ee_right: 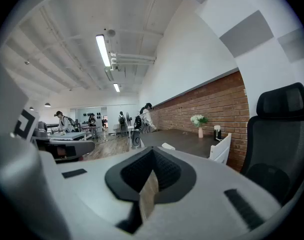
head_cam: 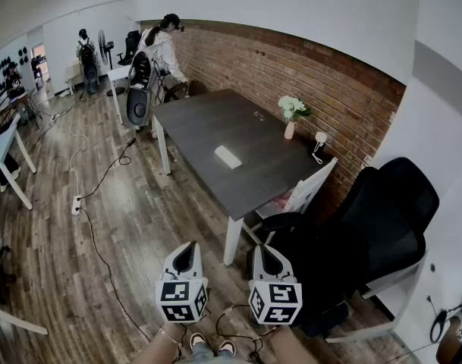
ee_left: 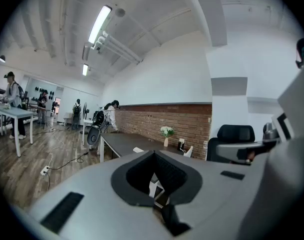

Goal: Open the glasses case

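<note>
The glasses case (head_cam: 227, 156) is a flat white oblong lying closed in the middle of the dark table (head_cam: 208, 123). It shows small and far off in the left gripper view (ee_left: 138, 149) and the right gripper view (ee_right: 167, 146). My left gripper (head_cam: 187, 247) and right gripper (head_cam: 262, 249) hang side by side over the wooden floor. Both are well short of the table's near end and point toward it. The jaws of the left gripper (ee_left: 154, 181) and the right gripper (ee_right: 151, 176) are shut, with nothing held between them.
A black office chair (head_cam: 367, 226) stands just right of my grippers, with a white chair (head_cam: 310, 188) tucked at the table's near corner. A vase of flowers (head_cam: 291, 116) stands by the brick wall. Cables and a power strip (head_cam: 77, 203) lie on the floor at left. A person (head_cam: 164, 48) leans at the table's far end.
</note>
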Demonstrator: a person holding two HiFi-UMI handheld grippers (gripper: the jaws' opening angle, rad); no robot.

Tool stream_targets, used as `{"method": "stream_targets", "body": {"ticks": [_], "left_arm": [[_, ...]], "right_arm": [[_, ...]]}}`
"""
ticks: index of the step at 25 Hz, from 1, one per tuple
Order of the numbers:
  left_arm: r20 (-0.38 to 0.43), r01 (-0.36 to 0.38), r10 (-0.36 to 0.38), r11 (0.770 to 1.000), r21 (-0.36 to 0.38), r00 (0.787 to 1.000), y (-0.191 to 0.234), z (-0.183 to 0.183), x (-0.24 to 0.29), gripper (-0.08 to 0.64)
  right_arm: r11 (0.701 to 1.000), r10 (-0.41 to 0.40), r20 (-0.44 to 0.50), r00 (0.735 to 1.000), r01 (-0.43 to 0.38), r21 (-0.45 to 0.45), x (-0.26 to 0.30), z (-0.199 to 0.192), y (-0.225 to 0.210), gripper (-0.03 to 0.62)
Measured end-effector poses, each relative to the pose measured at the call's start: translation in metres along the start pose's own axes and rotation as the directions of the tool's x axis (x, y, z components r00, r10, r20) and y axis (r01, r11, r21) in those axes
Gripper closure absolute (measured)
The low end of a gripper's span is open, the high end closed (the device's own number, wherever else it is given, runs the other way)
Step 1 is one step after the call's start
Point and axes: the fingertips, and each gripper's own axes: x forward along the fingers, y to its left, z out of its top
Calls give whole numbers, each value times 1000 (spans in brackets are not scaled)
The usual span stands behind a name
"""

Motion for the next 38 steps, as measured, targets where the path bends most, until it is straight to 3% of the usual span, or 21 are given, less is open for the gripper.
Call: {"method": "stream_targets", "body": {"ticks": [10,15,18,26,38], "left_arm": [[-2,-21,21,999,-25,1000,19,-3,-11,565],[-2,-34,33,999,-40,999,25,-4,-12,565],[1,-38,38,998,-54,999,29,-4,-14,565],[3,-44,44,998,-38,999,43,2,-14,565],[-10,-16,16,999,-29,1000,89,2,0,565]], "right_arm": [[998,20,36,999,-22,64,0,1,12,591],[998,44,30,999,-46,48,1,1,20,586],[997,56,17,998,-57,51,3,-1,24,531],[999,22,2,1000,-22,31,8,0,27,472],[1000,-30,-5,1000,30,8,33,-9,50,468]]}}
